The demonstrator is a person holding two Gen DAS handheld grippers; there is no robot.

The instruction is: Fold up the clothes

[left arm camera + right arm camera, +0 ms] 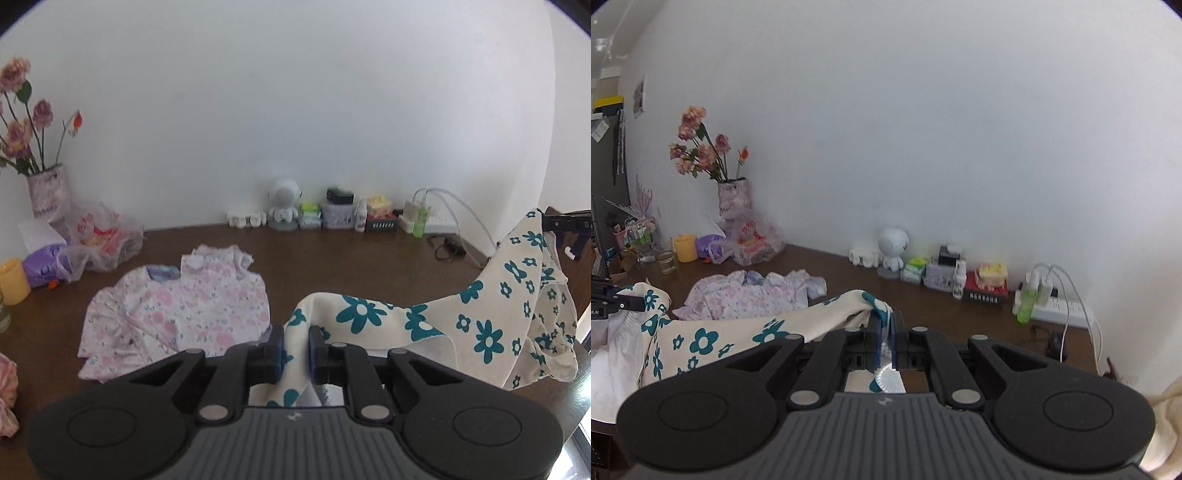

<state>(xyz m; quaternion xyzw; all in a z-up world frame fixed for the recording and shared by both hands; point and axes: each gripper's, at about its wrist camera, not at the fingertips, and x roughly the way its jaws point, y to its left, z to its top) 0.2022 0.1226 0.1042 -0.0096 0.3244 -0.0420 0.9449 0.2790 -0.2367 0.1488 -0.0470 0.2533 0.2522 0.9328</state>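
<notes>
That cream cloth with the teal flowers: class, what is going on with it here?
A person is working with a claw in each hand, and both grip the cream cloth with teal flowers. The left claw pinches one part of it, the right claw another, so it hangs stretched between them above the brown table. A pink floral garment lies spread on the table behind it, not folded. Small clutter lines the wall.

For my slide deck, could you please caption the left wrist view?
Left hand-held gripper pinches cream teal-flowered garment above wooden table, pink floral clothes lying behind.
</notes>
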